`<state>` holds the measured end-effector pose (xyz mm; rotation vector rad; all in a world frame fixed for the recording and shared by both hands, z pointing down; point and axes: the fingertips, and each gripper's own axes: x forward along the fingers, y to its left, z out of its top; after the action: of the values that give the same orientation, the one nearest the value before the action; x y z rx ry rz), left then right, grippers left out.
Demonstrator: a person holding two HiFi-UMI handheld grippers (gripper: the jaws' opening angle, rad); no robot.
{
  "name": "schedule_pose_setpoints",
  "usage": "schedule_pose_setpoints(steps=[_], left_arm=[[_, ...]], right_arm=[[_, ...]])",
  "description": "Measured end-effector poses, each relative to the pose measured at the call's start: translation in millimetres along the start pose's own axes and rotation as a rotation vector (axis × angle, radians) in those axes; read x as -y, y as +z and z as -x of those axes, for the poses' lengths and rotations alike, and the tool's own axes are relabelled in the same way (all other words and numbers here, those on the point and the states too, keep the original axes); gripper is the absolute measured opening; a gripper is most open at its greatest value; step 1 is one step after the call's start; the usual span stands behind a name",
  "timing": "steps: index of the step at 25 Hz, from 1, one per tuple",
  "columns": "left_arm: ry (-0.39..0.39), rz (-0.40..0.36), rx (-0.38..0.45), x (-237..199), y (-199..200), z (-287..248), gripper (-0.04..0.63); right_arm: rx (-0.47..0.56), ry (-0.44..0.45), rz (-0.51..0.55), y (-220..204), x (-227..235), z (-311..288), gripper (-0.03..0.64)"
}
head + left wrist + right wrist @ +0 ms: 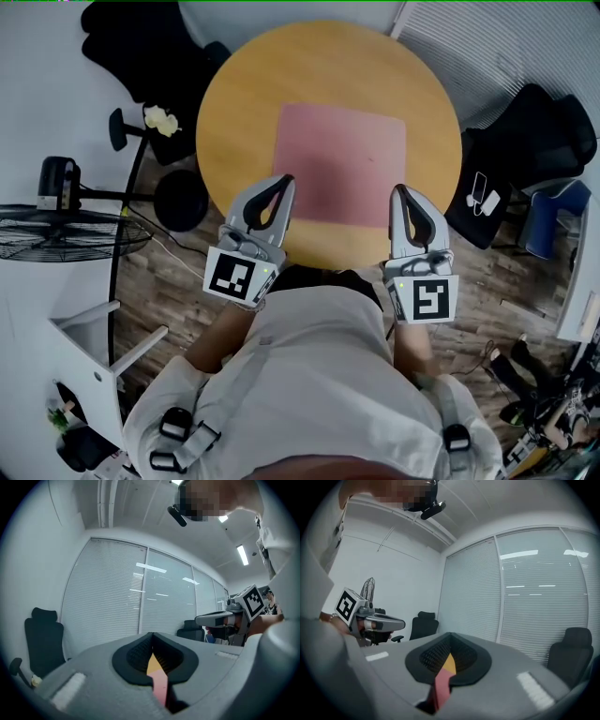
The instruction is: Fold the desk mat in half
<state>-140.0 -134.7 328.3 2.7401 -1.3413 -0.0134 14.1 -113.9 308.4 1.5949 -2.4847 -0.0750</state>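
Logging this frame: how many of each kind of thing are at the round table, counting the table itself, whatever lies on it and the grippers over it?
round table: 1
pink desk mat: 1
grippers: 2, the left gripper and the right gripper
total: 4

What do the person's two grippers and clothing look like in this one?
The left gripper and right gripper match: light grey, tapering shells with black-lined jaws. Each has a cube at the back with black-and-white square markers. The person wears a white shirt and straps with black buckles.
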Motion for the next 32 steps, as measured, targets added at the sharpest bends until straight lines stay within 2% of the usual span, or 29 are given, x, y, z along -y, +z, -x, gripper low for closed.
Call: schedule_pose_setpoints(steps=[10, 17, 21, 25, 32], left_arm=[[0.044, 0.006, -0.042, -9.2, -19.5, -15.0, 0.006], [0.058, 0.031, -0.095, -27.7, -51.9, -16.8, 0.029], [0.066, 0.033, -0.136, -37.6, -81.6, -18.9, 0.041], [0.081, 0.044, -0.211, -49.5, -122.6, -22.8, 0.067], [0.125, 0.100, -0.339, -70.1, -203.6, -22.1, 0.094]], right_arm=[[-0.007, 0.030, 0.004, -13.8, 13.5, -9.8, 0.005], [-0.014, 0.042, 0.007, -27.4, 9.2, -22.6, 0.005], [-0.018, 0.048, 0.003, -35.6, 4.8, -26.7, 0.005], [-0.016, 0.046, -0.004, -37.0, 3.2, -28.6, 0.005], [-0.011, 0.039, 0.001, -34.4, 5.5, -30.1, 0.005]])
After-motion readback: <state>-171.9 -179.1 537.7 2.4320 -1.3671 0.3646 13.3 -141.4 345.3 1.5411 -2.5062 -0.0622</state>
